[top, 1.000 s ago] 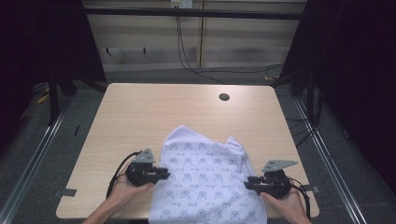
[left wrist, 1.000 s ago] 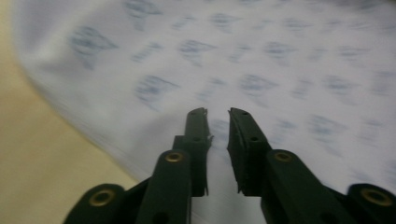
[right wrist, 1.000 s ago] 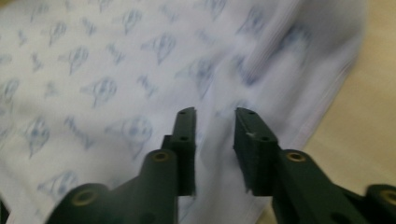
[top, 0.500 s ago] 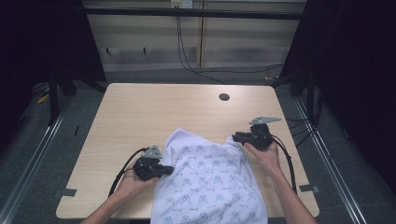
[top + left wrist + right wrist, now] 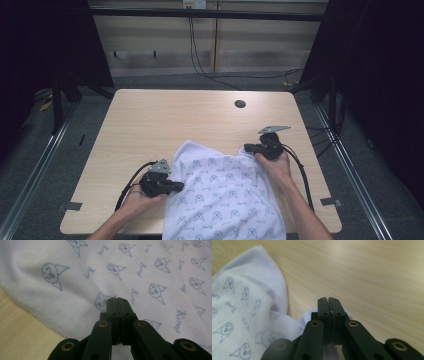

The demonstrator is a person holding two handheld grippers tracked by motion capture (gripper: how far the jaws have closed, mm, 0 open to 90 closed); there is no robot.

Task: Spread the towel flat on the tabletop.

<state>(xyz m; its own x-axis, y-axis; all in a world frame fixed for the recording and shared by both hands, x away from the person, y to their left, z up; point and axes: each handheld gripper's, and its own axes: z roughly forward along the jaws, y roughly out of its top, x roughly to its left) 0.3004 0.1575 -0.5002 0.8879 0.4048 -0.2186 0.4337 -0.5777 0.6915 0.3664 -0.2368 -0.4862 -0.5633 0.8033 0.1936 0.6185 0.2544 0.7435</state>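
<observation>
A white cloth (image 5: 225,195) printed with small blue cartoon faces lies on the near half of the wooden table (image 5: 175,115) and hangs over its front edge. My left gripper (image 5: 177,186) lies at the cloth's left edge, its jaws pressed together on the fabric (image 5: 150,270). My right gripper (image 5: 246,148) is at the cloth's far right corner. Its jaws have just closed there, and a sliver of white cloth (image 5: 242,302) shows pinched between them. In each gripper view the jaws meet tip to tip, left gripper (image 5: 117,299) and right gripper (image 5: 329,299).
A dark round hole (image 5: 240,104) sits in the tabletop near the far right. Bare wood stretches beyond the cloth to the far edge. Black cables (image 5: 127,187) trail from both grippers toward the person. Dark frame posts stand at the table's sides.
My right gripper has moved away from the person, from the cloth's near right edge up to its far right corner, and its jaws have closed there. The left gripper stayed put.
</observation>
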